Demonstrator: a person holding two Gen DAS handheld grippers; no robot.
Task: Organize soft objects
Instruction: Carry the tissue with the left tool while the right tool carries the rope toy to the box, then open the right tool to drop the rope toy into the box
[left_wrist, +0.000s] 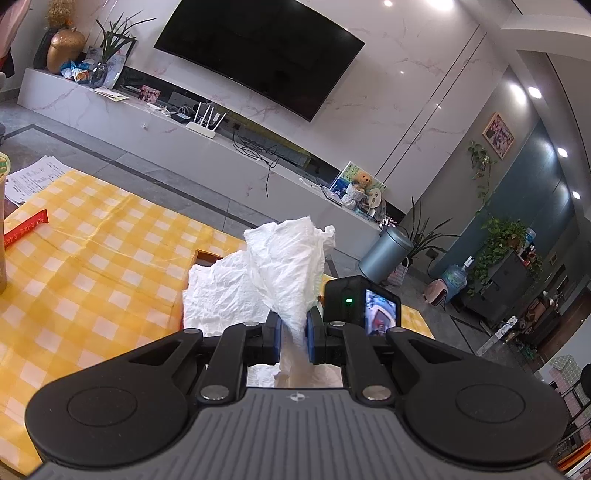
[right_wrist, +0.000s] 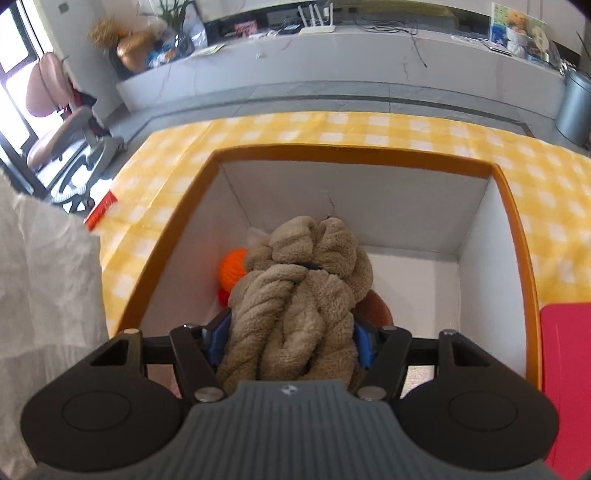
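Observation:
My left gripper (left_wrist: 293, 334) is shut on a crumpled white cloth (left_wrist: 273, 273) and holds it up above the yellow checked tablecloth (left_wrist: 92, 258). The same white cloth hangs at the left edge of the right wrist view (right_wrist: 44, 288). My right gripper (right_wrist: 290, 338) is shut on a bunched tan fleece towel (right_wrist: 299, 295) and holds it inside the orange-rimmed white box (right_wrist: 354, 157). An orange knitted object (right_wrist: 232, 272) lies on the box floor behind the towel. A brown object (right_wrist: 378, 308) shows under the towel on the right.
A red flat item (right_wrist: 565, 384) lies right of the box. A red strip (left_wrist: 26, 227) and papers (left_wrist: 33, 177) lie at the table's left. The right gripper's camera (left_wrist: 364, 308) is close to the white cloth. A TV cabinet (left_wrist: 207, 147) stands beyond the table.

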